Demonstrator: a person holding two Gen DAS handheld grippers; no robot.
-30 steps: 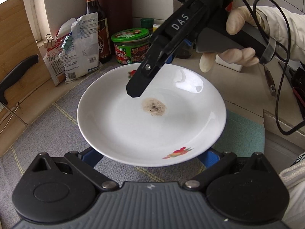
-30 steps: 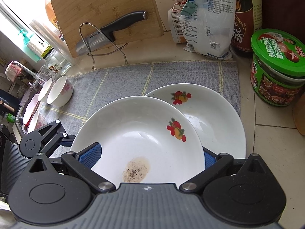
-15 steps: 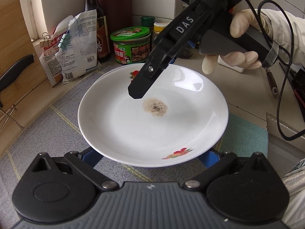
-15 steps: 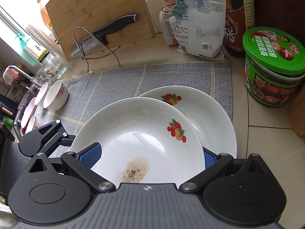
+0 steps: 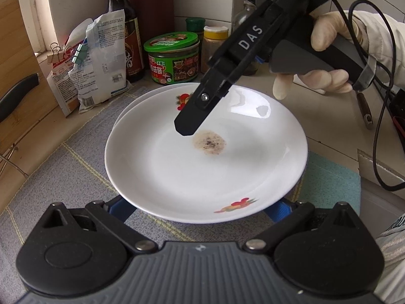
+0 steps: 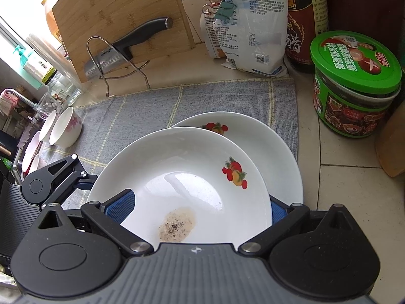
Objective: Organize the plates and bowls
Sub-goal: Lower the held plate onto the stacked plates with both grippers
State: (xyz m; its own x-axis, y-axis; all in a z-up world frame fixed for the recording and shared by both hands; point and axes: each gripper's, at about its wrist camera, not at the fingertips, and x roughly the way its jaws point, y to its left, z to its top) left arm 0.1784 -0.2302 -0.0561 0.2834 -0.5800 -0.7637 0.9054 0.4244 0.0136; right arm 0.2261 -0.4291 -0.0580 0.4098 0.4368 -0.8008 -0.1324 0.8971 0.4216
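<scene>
Nearest us, the left gripper stands with its jaws wide, and both blue pads lie under the near rim of the top plate, so the plate seems to rest on them rather than be pinched. The right gripper is wide too: its left pad shows over the plate's inner face and its right pad sits beneath the rim. We cannot tell how firmly either tool bears the load. The plate carries a brown stain near its middle and hangs just above a second plate, which lies on the grey mat. We judge the step to be stacking. To do it well, we level the top plate, centre it over the lower one, lower both sides together, and draw the pads out sideways only once the rims meet. Far right, the green-lidded jar stands near, so we avoid swinging that way
</scene>
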